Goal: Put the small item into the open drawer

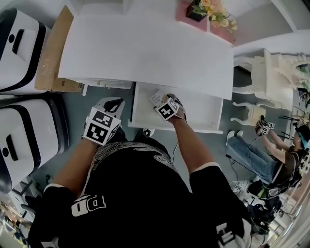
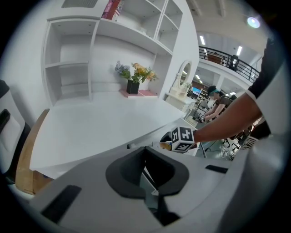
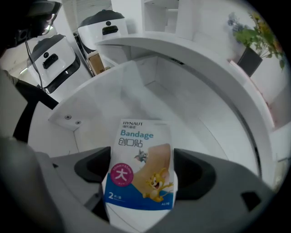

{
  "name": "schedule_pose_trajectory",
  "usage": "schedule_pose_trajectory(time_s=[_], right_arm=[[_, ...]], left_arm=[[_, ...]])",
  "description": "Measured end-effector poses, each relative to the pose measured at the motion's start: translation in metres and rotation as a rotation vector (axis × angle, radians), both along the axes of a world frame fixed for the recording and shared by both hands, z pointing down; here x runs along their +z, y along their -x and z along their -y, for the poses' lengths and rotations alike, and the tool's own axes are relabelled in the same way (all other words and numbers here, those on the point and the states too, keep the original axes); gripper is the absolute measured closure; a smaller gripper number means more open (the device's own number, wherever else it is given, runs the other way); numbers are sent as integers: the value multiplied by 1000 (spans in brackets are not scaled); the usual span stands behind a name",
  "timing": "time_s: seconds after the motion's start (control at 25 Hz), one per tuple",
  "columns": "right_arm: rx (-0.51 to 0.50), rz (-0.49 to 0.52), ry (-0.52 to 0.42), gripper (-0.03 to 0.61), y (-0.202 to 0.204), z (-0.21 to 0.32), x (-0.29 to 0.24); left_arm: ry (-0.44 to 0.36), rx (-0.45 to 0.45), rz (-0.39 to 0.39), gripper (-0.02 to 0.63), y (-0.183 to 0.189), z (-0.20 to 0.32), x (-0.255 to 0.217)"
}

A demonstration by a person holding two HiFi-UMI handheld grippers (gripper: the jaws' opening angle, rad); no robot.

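The small item is a flat bandage packet [image 3: 141, 168], white and blue with a cartoon cat and mouse. My right gripper [image 3: 141, 184] is shut on its lower half. The packet hangs over the white floor of the open drawer [image 3: 195, 113]. In the head view the right gripper [image 1: 162, 98] reaches into the drawer [image 1: 203, 116] under the desk, with the packet [image 1: 157, 96] at its tip. My left gripper [image 1: 112, 104] hovers left of the drawer. Its jaws meet with nothing between them [image 2: 152, 191]. From there the right gripper's marker cube [image 2: 183, 139] shows at the drawer.
The white desk top [image 1: 145, 48] overhangs the drawer's back. A cardboard box [image 1: 53, 53] and two white machines [image 1: 19, 48] [image 1: 24, 140] stand at the left. A flower pot [image 1: 203, 9] sits on the desk's far side. A white chair [image 1: 261, 72] and a seated person [image 1: 271, 155] are at the right.
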State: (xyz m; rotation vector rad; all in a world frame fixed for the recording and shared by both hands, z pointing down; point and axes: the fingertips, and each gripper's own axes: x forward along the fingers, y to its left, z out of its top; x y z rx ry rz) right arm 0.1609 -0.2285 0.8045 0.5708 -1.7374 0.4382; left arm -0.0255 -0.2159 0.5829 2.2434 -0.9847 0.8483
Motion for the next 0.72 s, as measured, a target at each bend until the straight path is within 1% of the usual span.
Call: schedule_pose_trajectory(time_s=[0.36,0.72], right_arm=[[-26,-20,32,156,-1,-3,13],[-43,-50,22,156,-6,-3,15]], left_arm=[[1,-38,4,600,9,3,-3],[-11,-47,2,600,6,5,-7]])
